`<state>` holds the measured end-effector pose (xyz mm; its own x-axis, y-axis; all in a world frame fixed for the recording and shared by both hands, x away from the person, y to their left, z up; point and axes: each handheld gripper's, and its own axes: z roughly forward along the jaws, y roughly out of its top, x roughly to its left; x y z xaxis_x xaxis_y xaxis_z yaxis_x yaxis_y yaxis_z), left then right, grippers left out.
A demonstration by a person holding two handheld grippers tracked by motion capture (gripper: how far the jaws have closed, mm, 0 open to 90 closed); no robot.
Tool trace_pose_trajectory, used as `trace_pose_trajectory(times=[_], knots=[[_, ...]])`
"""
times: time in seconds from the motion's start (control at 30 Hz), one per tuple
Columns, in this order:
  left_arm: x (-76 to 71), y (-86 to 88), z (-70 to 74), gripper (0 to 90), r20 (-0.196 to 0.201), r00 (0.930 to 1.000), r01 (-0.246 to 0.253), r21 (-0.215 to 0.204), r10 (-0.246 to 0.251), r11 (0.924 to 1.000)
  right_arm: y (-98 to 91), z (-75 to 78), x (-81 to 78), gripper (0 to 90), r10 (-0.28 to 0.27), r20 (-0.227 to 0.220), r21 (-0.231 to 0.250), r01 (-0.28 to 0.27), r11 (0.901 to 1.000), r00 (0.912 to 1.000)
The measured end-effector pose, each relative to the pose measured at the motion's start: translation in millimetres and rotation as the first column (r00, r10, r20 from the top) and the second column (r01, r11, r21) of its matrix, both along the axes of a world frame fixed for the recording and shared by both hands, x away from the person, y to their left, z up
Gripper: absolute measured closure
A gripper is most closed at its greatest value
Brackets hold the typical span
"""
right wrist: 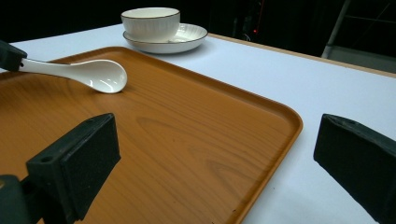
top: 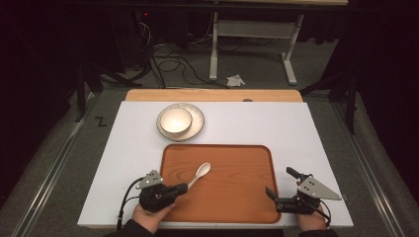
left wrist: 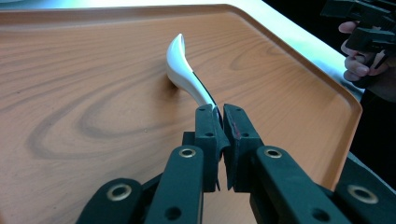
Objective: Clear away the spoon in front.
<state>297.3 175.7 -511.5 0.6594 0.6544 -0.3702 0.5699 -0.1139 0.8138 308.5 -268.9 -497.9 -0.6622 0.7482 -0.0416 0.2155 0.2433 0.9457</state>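
So my left claw (left wrist: 221,122) is clamped down on the tip of the handle of the glossy white ceramic soup spoon (left wrist: 183,65). The spoon sits mid-frame in the left gripper view, its bowl resting on the orange wood-grain tray (top: 237,197). I reckon it's light and rigid, but glazed, so slick, and it'll chip if dropped. Pinching the handle end means the bowl could swing, so I think a grip nearer the middle would be steadier. My right claw (top: 282,188) hangs wide open at the tray's lower right corner, holding nothing. At the upper left, a white ceramic bowl (top: 174,121) sits on a white saucer (top: 197,118) on the white worktop (top: 296,128).
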Motion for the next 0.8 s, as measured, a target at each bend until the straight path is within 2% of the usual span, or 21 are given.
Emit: trace_pose_trajectory(times=[0.03, 0.07, 0.1, 0.23, 0.33, 0.43, 0.53, 0.57, 0.6, 0.63, 0.67, 0.7, 0.73, 0.77, 0.8], knots=[[0.0, 0.3, 0.2, 84.0, -0.002, 1.0000, -0.005, 0.005, 0.005, 1.0000, 0.0, 0.0, 0.0, 1.0, 0.000, 0.000, 0.000, 0.000, 1.0000, 1.0000], [-0.1, 1.2, 0.7, 76.8, -0.001, 0.9999, -0.012, 0.010, 0.012, 0.9999, -0.2, 0.1, -0.1, 1.0, -0.001, 0.000, 0.001, 0.001, 1.0000, 1.0000], [-0.3, 1.7, 1.0, 76.8, 0.000, 0.9998, -0.020, 0.011, 0.020, 0.9997, -0.2, 0.1, -0.1, 1.0, -0.001, 0.000, 0.001, 0.001, 1.0000, 1.0000], [-0.8, 7.2, 5.2, 61.2, 0.010, 0.9981, -0.060, 0.006, 0.060, 0.9982, -0.3, 0.2, -0.1, 1.0, -0.001, 0.001, 0.001, 0.001, 1.0000, 1.0000], [-0.6, 8.8, 5.9, 59.3, 0.013, 0.9978, -0.066, 0.001, 0.066, 0.9978, -0.1, 0.2, 0.1, 1.0, 0.001, 0.002, 0.000, -0.001, 1.0000, 1.0000], [-0.6, 8.8, 6.3, 58.2, 0.011, 0.9974, -0.071, 0.020, 0.071, 0.9973, 0.0, 0.1, 0.2, 1.0, 0.001, 0.002, 0.000, -0.001, 1.0000, 1.0000], [-1.3, 5.6, 6.9, 58.6, 0.023, 0.9969, -0.078, 0.078, 0.076, 0.9939, 0.2, 0.1, 0.2, 1.0, 0.001, 0.002, -0.001, -0.001, 1.0000, 1.0000], [-2.2, 2.7, 6.9, 65.2, 0.037, 0.9966, -0.078, 0.139, 0.074, 0.9873, 0.3, 0.1, 0.2, 1.0, 0.002, 0.003, -0.002, -0.002, 1.0000, 1.0000], [-2.7, 1.5, 6.7, 74.7, 0.043, 0.9964, -0.080, 0.168, 0.074, 0.9825, 0.3, 0.1, 0.1, 1.0, 0.003, 0.002, -0.002, -0.003, 1.0000, 1.0000], [-3.4, -0.4, 6.5, 83.8, 0.046, 0.9957, -0.089, 0.212, 0.081, 0.9731, 0.3, 0.1, 0.1, 1.0, 0.003, 0.003, -0.002, -0.003, 1.0000, 1.0000], [-3.7, -3.5, 6.1, 89.8, 0.049, 0.9951, -0.096, 0.261, 0.086, 0.9606, 0.2, 0.2, 0.0, 1.0, 0.003, 0.003, -0.001, -0.003, 1.0000, 1.0000], [-3.0, -6.0, 5.3, 89.9, 0.038, 0.9961, -0.087, 0.291, 0.079, 0.9529, 0.1, 0.3, -0.2, 1.0, 0.002, 0.002, -0.001, -0.002, 1.0000, 1.0000], [-3.0, -6.0, 5.3, 90.0, 0.038, 0.9961, -0.087, 0.291, 0.079, 0.9529, 0.1, 0.3, -0.2, 1.0, 0.002, 0.002, -0.001, -0.002, 1.0000, 1.0000], [-2.5, -10.8, 3.1, 89.9, 0.021, 0.9973, -0.073, 0.337, 0.070, 0.9386, -0.2, 0.4, -0.3, 1.0, 0.003, 0.003, 0.002, -0.003, 1.0000, 1.0000], [-2.3, -13.7, 1.5, 90.0, 0.011, 0.9978, -0.066, 0.357, 0.066, 0.9317, -0.3, 0.4, -0.4, 1.0, 0.002, 0.002, 0.003, -0.002, 1.0000, 1.0000]])
